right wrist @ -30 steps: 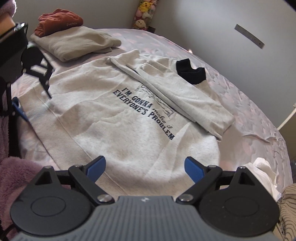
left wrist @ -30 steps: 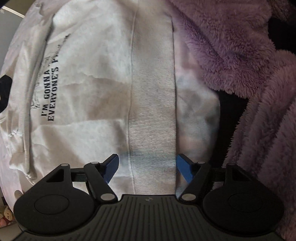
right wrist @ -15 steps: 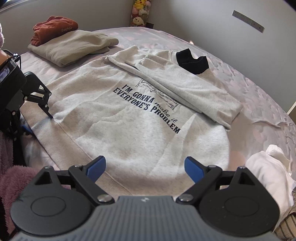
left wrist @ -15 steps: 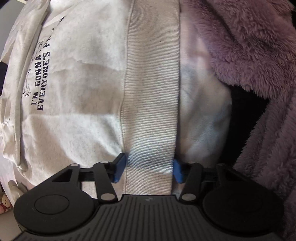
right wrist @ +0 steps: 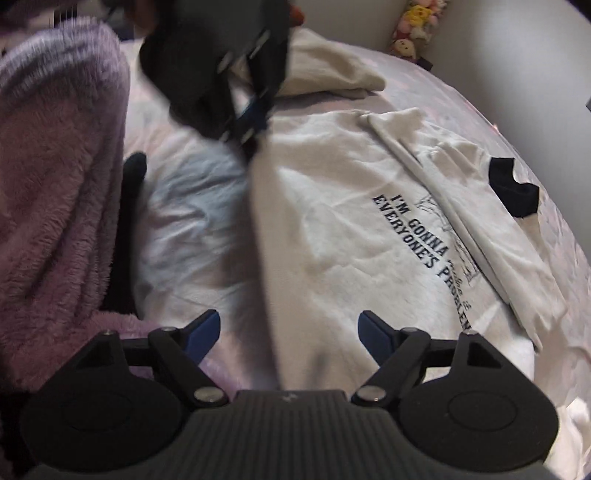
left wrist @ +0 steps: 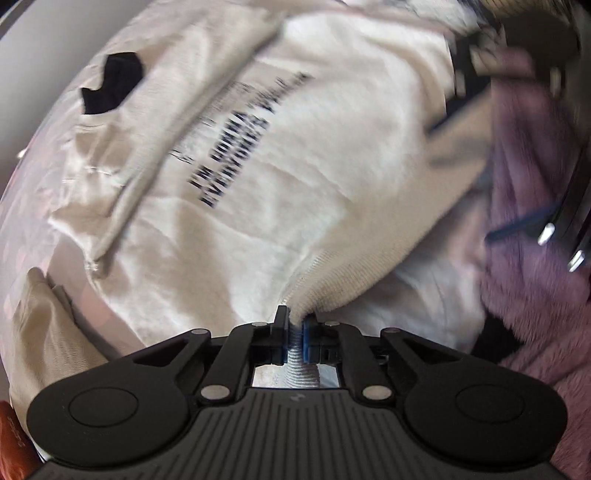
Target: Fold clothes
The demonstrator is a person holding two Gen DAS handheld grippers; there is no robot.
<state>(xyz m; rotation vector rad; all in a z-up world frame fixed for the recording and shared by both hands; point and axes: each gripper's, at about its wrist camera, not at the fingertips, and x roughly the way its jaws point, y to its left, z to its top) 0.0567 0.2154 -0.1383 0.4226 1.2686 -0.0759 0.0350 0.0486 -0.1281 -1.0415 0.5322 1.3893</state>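
Since the frame half a second earlier, the left tongs (left wrist: 294, 334) have closed from straddling the ribbed hem (left wrist: 325, 284) to pinching it tight between their blue pads, and the hem now rises off the bed in a bunched peak at lower centre of the left wrist view. Beyond that pinch, the pale grey sweatshirt (left wrist: 258, 177) spreads up and leftward across the frame, its dark printed lettering blurred by motion, its black collar (left wrist: 110, 83) in the upper left. A fuzzy purple sleeve (left wrist: 532, 206) fills the right edge of that view. The right tongs (right wrist: 289, 332) stand wide apart with nothing between the fingers, hovering low over the near hem at the bottom of the right wrist view. From there the lifted hem runs as a taut ridge up to the left tongs (right wrist: 251, 118) in the upper left, blurred. The sweatshirt (right wrist: 369, 221) lies on the bed (right wrist: 443, 99) with a sleeve folded across its chest, the words "I'M GONNA … EVERYONE'S PROBLEM" at centre right. A folded beige garment (right wrist: 332, 74) sits beyond it near the top, and plush toys (right wrist: 417, 22) stand against the wall in the upper right.
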